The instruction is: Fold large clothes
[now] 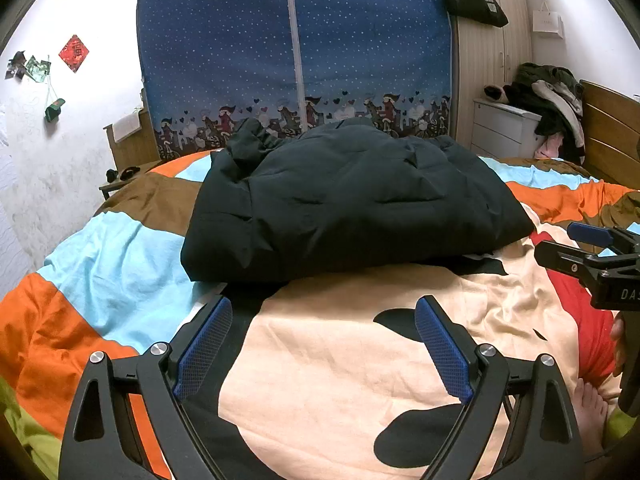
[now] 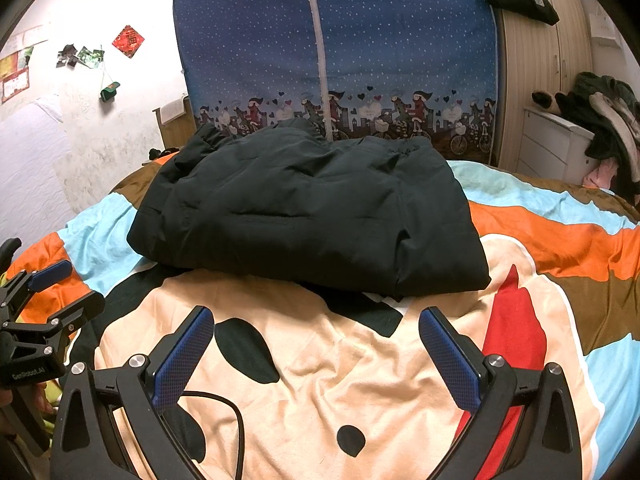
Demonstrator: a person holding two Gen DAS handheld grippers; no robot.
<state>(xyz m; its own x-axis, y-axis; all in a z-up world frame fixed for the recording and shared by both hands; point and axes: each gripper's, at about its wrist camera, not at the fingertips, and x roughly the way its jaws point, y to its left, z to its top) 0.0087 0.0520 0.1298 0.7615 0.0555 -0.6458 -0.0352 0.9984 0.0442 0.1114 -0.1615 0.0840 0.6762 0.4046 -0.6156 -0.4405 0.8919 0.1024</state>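
Note:
A large black padded jacket [image 1: 344, 204] lies folded into a thick bundle on the bed's colourful cover [image 1: 352, 360], seen in the right wrist view as the jacket [image 2: 312, 208]. My left gripper [image 1: 323, 312] hovers over the cover just short of the bundle's near edge, open, nothing between its blue pads. My right gripper [image 2: 316, 320] stands open the same way, empty, just before the bundle. Each gripper shows in the other's view: the right gripper [image 1: 564, 240] at the right edge, the left gripper [image 2: 74, 284] at the left edge, both with jaws apart.
A blue fabric wardrobe [image 1: 296, 52] stands behind the bed. A white drawer unit [image 1: 500, 128] piled with clothes [image 1: 552, 96] sits at the back right beside a wooden headboard [image 1: 612, 132]. A black cable [image 2: 236, 420] trails by my right gripper. A person's bare foot [image 1: 592, 408] shows low right.

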